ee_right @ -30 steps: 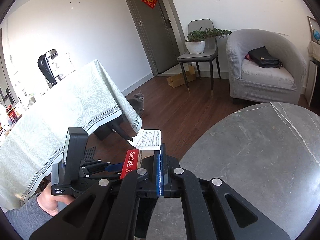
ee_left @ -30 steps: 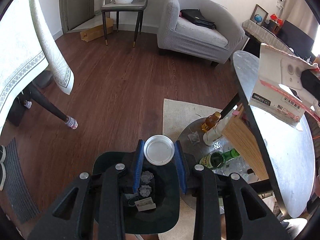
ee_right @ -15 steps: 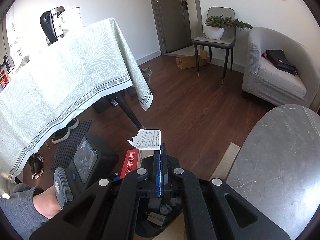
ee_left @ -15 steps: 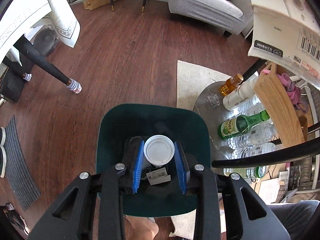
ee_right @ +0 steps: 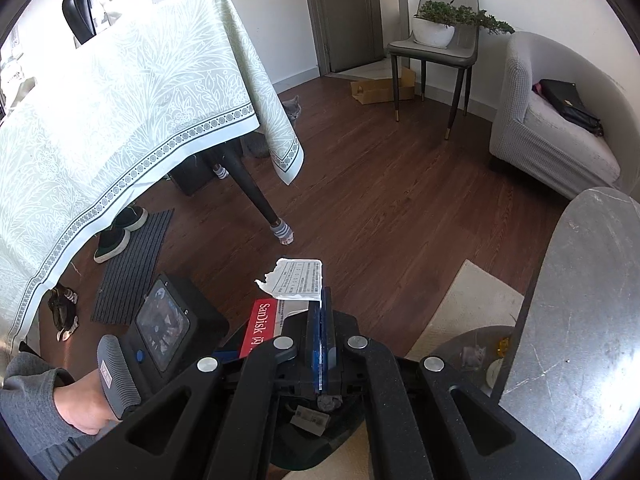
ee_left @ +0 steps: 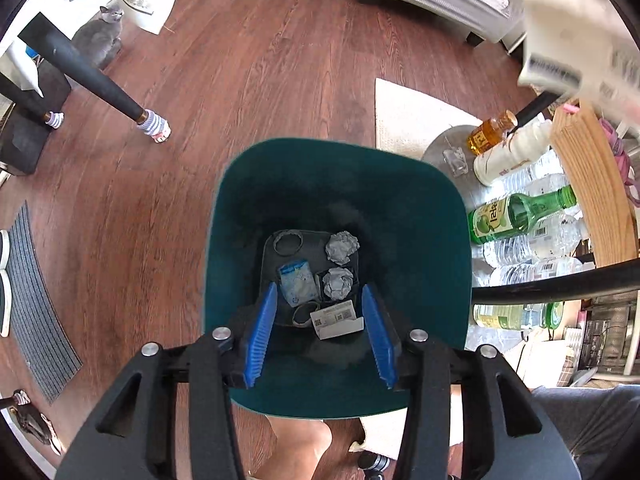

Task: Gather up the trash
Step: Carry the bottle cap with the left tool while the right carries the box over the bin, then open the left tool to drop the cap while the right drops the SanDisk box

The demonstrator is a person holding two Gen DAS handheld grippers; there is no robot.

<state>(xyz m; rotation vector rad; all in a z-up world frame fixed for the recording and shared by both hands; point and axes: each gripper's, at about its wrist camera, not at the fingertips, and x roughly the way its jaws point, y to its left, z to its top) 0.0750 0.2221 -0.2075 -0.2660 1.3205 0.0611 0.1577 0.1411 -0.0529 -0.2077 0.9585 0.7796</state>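
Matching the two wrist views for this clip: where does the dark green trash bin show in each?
Left wrist: dark green trash bin fills the centre, seen from above, under the open left gripper.
Right wrist: only its rim peeks out at bottom centre, below the right gripper.
Shared landmark: striped-socked table leg.

The left wrist view looks steeply down from close above into the green bin (ee_left: 336,208). The right wrist view looks forward and slightly downward across the room. Both views show the grey cat (ee_left: 98,38) (ee_right: 292,110) and the sock-covered table leg (ee_left: 154,128) (ee_right: 282,234).
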